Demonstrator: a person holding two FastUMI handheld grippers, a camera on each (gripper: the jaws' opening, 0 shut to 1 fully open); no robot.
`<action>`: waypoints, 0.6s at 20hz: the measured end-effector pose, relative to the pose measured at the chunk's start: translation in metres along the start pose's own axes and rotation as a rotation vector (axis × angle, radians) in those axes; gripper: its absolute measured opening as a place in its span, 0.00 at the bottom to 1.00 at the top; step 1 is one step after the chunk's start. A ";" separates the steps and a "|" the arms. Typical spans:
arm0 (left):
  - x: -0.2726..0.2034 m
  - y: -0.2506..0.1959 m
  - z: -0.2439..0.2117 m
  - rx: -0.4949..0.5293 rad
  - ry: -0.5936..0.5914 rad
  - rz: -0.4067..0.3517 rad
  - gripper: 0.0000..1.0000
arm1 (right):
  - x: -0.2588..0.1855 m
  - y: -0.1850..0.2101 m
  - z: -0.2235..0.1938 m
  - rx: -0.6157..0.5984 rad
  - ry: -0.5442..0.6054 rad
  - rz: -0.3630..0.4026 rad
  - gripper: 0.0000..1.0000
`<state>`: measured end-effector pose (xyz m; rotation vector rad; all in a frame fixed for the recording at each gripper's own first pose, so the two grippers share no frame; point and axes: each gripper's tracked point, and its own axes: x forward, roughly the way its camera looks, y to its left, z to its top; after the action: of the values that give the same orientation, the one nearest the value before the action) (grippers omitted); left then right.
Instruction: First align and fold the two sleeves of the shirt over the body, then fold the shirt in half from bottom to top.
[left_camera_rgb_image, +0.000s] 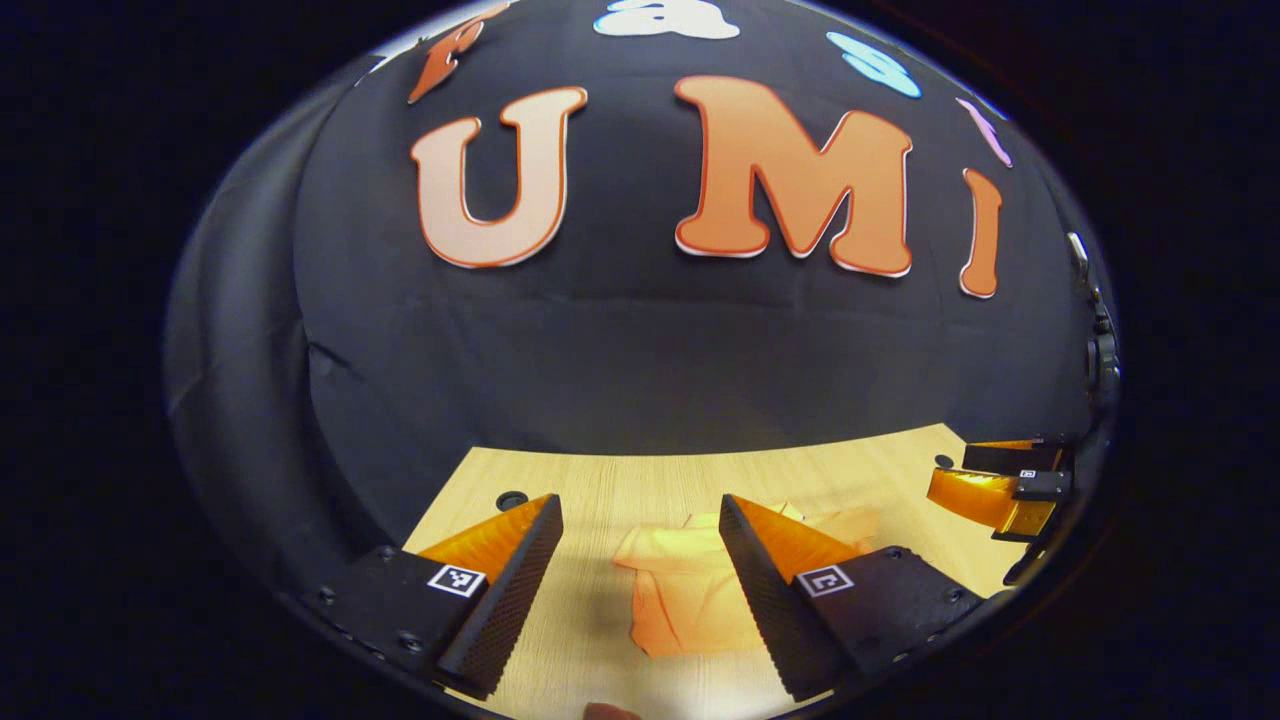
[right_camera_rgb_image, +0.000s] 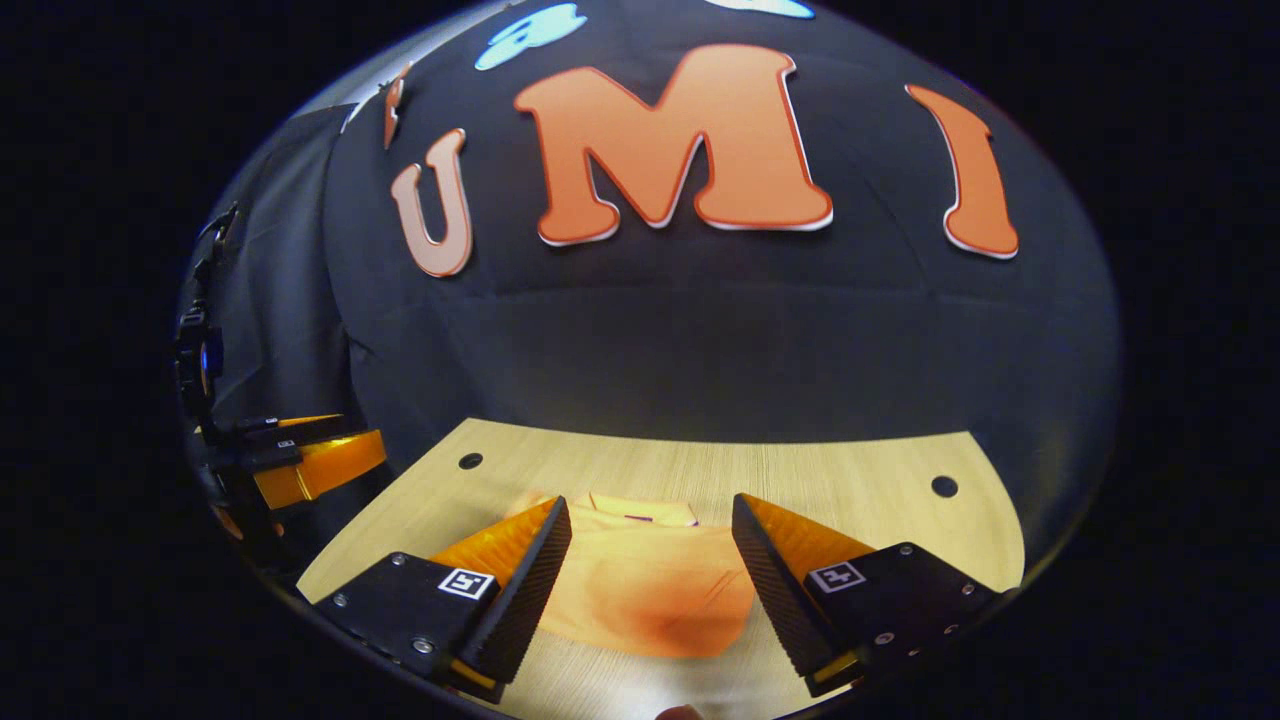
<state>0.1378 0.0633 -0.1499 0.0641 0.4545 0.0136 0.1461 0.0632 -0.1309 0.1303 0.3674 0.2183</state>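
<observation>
Wooden table (right_camera_rgb_image: 860, 470) — folded orange shirt (right_camera_rgb_image: 640, 580) lying flat.

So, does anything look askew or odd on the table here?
Nothing is spilled or damaged. The shirt lies rumpled on the table, its edges uneven. Both claws, left and right, hang open above it.

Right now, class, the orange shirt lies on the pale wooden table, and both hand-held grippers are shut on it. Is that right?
Not quite. The orange shirt does lie on the pale wooden table, but both hand-held grippers, left and right, are open and hold nothing, as each gripper view shows.
</observation>
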 end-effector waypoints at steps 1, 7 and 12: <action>-0.016 -0.002 0.006 -0.002 -0.025 0.003 0.97 | -0.010 0.005 0.006 -0.010 -0.021 0.013 0.98; -0.088 -0.032 0.006 -0.011 -0.168 0.017 0.96 | -0.081 0.032 0.016 -0.056 -0.169 0.062 0.99; -0.144 -0.055 -0.003 -0.015 -0.265 0.025 0.96 | -0.123 0.051 -0.002 -0.129 -0.218 0.110 0.98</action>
<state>0.0068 0.0047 -0.0932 0.0557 0.1882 0.0330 0.0235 0.0842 -0.0819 0.0460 0.1283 0.3324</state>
